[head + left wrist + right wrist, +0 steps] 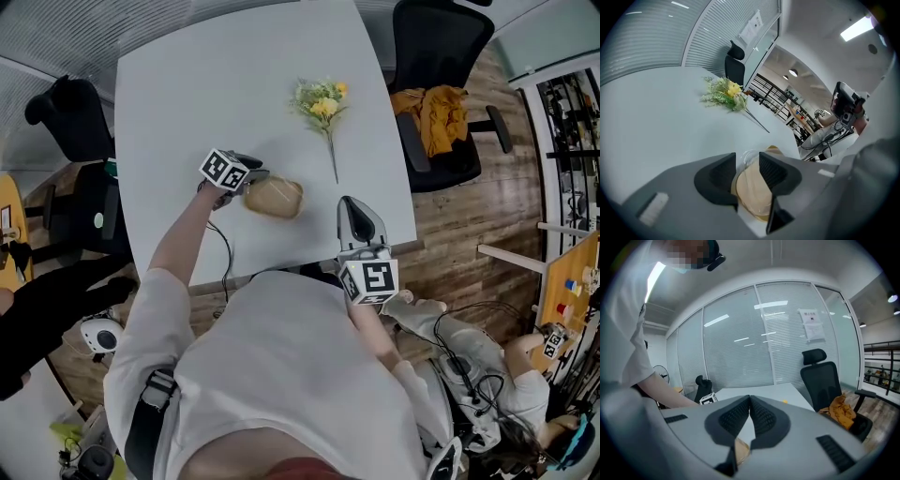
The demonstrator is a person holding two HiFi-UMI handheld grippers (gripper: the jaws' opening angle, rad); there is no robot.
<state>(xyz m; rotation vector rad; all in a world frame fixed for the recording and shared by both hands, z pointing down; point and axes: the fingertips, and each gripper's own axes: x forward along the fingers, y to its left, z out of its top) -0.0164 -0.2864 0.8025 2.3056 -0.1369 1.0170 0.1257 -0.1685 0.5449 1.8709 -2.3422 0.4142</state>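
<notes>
Near the table's (206, 84) front edge, the tan pack (274, 198) lies clamped between the left gripper's (246, 186) jaws. The right gripper (359, 217) hovers over that edge, jaws pressed together on nothing. Flowers (322, 101) lie well beyond, with bare tabletop between. The print on the wall notice (812, 325) is too small to read.

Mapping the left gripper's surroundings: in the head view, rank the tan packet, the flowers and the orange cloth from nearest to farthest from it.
1. tan packet, between the jaws of the left gripper.
2. flowers, up the table to the right.
3. orange cloth, on the chair beyond the table's right edge.
</notes>
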